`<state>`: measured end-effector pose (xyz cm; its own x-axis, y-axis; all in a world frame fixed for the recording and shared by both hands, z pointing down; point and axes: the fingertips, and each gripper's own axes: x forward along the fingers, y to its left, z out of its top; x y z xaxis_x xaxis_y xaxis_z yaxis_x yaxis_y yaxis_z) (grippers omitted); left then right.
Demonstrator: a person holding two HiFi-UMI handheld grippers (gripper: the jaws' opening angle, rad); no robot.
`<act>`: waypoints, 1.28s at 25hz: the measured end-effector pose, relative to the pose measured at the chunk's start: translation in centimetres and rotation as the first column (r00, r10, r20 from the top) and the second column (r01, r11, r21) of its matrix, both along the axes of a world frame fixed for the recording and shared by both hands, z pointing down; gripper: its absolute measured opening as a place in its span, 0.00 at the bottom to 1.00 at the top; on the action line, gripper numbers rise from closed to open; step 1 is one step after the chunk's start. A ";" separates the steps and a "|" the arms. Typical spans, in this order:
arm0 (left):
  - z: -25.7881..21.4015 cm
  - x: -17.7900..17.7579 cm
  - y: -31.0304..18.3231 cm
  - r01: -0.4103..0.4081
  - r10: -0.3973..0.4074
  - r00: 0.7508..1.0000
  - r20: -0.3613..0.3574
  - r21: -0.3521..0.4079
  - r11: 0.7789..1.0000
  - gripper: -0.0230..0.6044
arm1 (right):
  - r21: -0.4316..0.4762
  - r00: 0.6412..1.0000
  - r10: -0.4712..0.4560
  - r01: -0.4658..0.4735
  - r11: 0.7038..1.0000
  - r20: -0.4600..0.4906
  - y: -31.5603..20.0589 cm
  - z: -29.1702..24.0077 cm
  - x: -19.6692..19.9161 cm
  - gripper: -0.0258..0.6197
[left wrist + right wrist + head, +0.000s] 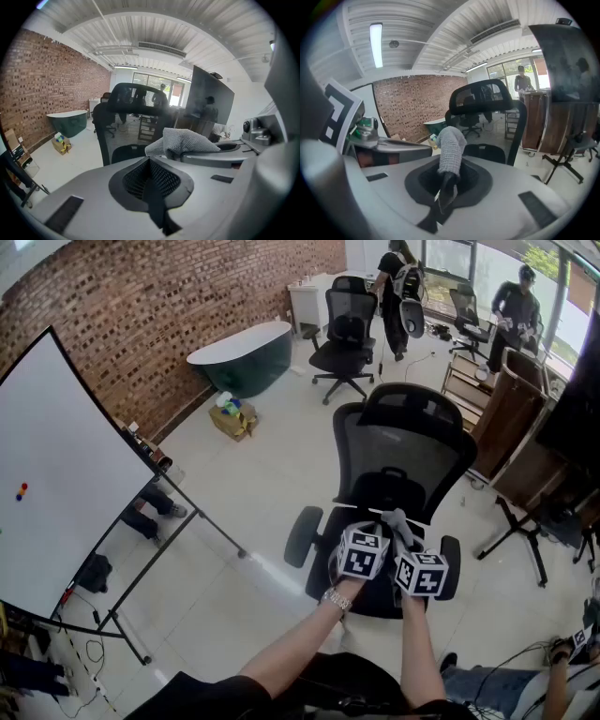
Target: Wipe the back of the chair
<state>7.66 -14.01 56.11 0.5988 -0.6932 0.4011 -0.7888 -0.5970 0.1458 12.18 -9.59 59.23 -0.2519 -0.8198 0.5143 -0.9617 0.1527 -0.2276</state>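
A black mesh office chair (pixel 405 451) stands just in front of me, its backrest upright and its seat (pixel 375 592) under my hands. Both grippers hover side by side over the seat, short of the backrest. My right gripper (pixel 412 554) is shut on a grey cloth (pixel 397 524), which sticks up from its jaws as the cloth (pixel 451 149) in the right gripper view. My left gripper (pixel 364 538) is shut with nothing between its jaws. The cloth (pixel 183 141) shows to its right, and the backrest (pixel 133 117) lies ahead. The backrest (pixel 487 101) also rises beyond my right gripper (pixel 447 180).
A whiteboard on a stand (pixel 56 474) fills the left. A green bathtub (pixel 246 354), a cardboard box (pixel 232 418) and a second office chair (pixel 345 329) stand behind. Wooden furniture (pixel 506 418) and a tripod stand (pixel 520 532) are at the right. Two people (pixel 401 287) stand at the back.
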 end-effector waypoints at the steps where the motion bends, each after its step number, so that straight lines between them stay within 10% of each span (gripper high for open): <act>1: 0.5 -0.4 -1.4 0.021 -0.021 1.000 -0.013 -0.023 1.000 0.04 | -0.005 1.000 -0.008 0.008 1.000 -0.017 -1.6 -0.1 0.0 0.07; 22: 0.8 -1.9 -14.3 0.114 -0.114 0.993 0.010 -0.048 0.992 0.04 | 0.105 0.989 -0.037 0.053 0.993 -0.145 -31.0 -11.2 -0.9 0.07; 32: 0.9 -0.6 -15.3 0.109 -0.110 0.994 -0.012 -0.063 0.992 0.04 | 0.113 0.947 0.229 -0.208 0.972 -0.226 -29.3 -11.6 14.2 0.07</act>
